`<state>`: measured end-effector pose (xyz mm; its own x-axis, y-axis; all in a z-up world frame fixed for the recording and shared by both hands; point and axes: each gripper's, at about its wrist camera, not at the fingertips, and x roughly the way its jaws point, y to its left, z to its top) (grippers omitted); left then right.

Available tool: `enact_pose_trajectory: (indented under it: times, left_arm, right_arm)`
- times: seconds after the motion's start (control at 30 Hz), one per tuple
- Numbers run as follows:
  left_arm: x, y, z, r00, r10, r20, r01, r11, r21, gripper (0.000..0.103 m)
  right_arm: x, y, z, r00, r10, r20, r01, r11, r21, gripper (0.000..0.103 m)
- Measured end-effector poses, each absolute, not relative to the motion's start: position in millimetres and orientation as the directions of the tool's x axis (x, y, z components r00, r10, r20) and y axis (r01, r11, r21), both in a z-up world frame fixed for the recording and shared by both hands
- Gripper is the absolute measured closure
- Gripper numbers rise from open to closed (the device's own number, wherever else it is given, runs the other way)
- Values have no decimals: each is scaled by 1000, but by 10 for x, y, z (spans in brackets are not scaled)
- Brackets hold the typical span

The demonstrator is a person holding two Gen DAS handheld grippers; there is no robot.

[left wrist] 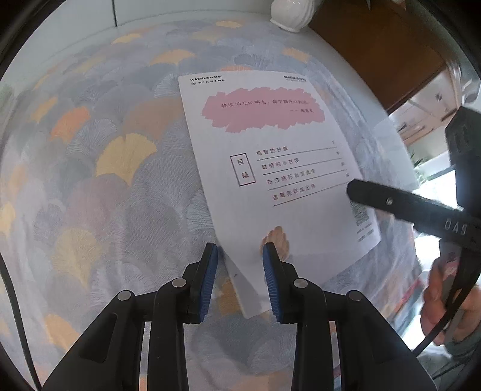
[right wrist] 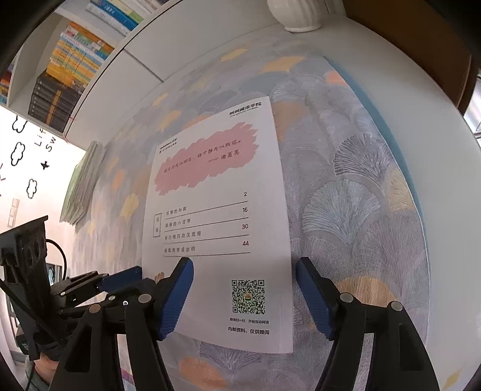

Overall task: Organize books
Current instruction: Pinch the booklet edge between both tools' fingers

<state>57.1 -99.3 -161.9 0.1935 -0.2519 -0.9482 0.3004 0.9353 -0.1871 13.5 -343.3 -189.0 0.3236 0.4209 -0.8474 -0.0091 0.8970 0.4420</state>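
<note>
Booklet (left wrist: 279,168) with a white back cover, a pink brush patch and a contents list lies flat on the leaf-patterned tablecloth (left wrist: 99,168), below the white vase (left wrist: 290,13) at the table's far edge. Shelves (right wrist: 69,69) above and to the left of the booklet are packed with rows of books, and only the right wrist view shows them, along with a loose stack of books (right wrist: 81,186) on the cloth to the booklet's left. The left gripper (left wrist: 240,264) hangs with its blue pads part way apart over the booklet's near corner, nothing between them. The right gripper (right wrist: 243,279) is spread wide, straddling the booklet's lower edge around the QR code; whether its pads touch the cover is unclear.
</note>
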Motion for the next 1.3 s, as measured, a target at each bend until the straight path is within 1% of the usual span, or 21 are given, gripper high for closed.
enact_pose_trajectory:
  times: [0.03, 0.07, 0.2, 0.3, 0.4, 0.53, 0.63, 0.8, 0.93, 0.97, 1.07, 1.3]
  left_arm:
    - [561, -1020, -1608, 206, -223, -953, 316, 937, -150, 75]
    - [560, -1029, -1606, 208, -215, -954, 323, 936, -141, 75]
    - [569, -1057, -1619, 201, -215, -956, 331, 933, -140, 75]
    - [602, -1082, -1619, 199, -209, -957, 330, 934, -136, 75]
    - [615, -1107, -1612, 204, -195, -959, 327, 937, -121, 75]
    - [625, -1139, -1618, 215, -196, -957, 332, 936, -117, 75]
    - [617, -1128, -1627, 217, -205, -954, 320, 939, -129, 75]
    - [602, -1084, -1617, 216, -210, -953, 320, 938, -134, 75]
    - [572, -1020, -1599, 212, -221, -952, 324, 935, -145, 76]
    - [566, -1025, -1600, 207, -231, -951, 328, 932, -155, 75]
    - [563, -1057, -1600, 212, -210, -955, 348, 929, -127, 75]
    - [641, -934, -1627, 182, -268, -946, 308, 929, -203, 75]
  right_arm:
    - [128, -3443, -1891, 327, 417, -848, -1, 898, 441, 38]
    - [121, -3450, -1893, 330, 414, -849, 4, 898, 439, 39]
    - [88, -3438, -1886, 347, 397, -850, 1, 906, 424, 41]
    - [68, -3438, -1871, 350, 375, -858, 14, 914, 405, 48]
    - [85, -3501, -1881, 347, 405, -846, 49, 893, 448, 48]
    - [108, -3513, -1878, 351, 406, -844, 47, 893, 449, 48]
    - [105, -3520, -1884, 349, 412, -842, 56, 887, 458, 48]
    - [151, -3637, -1926, 337, 470, -816, 107, 842, 529, 48]
    - [164, -3669, -1930, 328, 482, -813, 108, 836, 539, 48]
    - [162, -3674, -1930, 327, 488, -809, 106, 832, 545, 48]
    - [178, -3689, -1934, 314, 523, -792, 126, 804, 581, 47]
    - [177, -3764, -1887, 311, 576, -756, 157, 753, 639, 47]
